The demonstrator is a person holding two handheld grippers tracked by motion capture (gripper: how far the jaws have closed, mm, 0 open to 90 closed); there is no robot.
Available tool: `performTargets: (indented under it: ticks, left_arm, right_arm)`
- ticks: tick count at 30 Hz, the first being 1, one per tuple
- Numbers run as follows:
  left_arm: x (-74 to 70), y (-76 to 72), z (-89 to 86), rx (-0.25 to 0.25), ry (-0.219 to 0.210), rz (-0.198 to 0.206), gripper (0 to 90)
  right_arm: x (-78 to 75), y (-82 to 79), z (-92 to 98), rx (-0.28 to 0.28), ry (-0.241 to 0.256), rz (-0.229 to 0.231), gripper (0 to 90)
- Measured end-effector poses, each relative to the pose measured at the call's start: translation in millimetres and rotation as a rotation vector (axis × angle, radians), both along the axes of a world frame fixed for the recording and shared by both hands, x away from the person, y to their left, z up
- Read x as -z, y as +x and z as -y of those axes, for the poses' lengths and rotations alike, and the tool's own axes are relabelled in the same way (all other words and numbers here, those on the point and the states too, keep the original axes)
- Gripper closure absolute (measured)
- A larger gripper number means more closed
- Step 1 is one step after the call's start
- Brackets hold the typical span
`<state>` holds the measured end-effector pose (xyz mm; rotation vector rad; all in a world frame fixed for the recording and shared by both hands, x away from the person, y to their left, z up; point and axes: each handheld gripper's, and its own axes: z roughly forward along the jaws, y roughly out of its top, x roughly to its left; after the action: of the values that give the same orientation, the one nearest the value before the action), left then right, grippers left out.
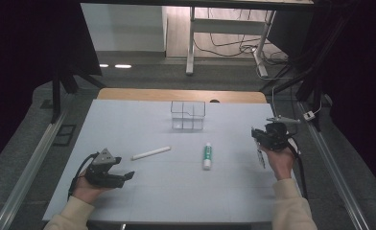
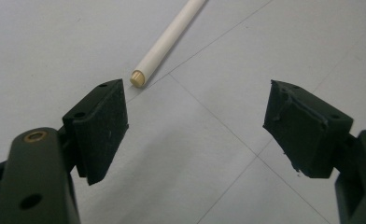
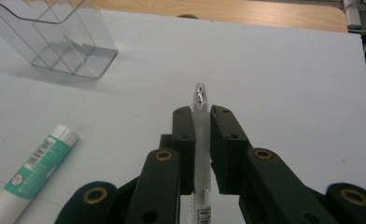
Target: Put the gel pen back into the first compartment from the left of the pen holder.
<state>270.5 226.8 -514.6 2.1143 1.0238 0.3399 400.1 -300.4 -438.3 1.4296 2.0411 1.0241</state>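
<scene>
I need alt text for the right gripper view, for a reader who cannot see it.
The right gripper has its two black jaws shut on a clear plastic pen above a pale blue table. A white and green glue stick lies lower left; a clear plastic compartment organiser stands upper left.

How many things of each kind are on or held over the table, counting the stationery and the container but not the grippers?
Clear pens: 1, clamped in the right gripper, the clear pen
White sticks: 1, the white stick
Glue sticks: 1, the green-and-white glue stick
Clear organisers: 1, the clear organiser
Total: 4
</scene>
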Motion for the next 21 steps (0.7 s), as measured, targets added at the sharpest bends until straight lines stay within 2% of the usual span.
performTargets:
  ticks: [16,21]
  left_arm:
    - [0.1,0.3,-0.5,-0.001,-0.002,0.000,21.7]
    - [0.2,0.4,-0.4,-0.001,-0.002,0.000,21.7]
  right_arm:
    - [-6.7,0.3,-15.4,-0.059,0.042,0.074,80.3]
    - [-12.5,-0.3,-25.4,-0.085,0.059,0.113,80.3]
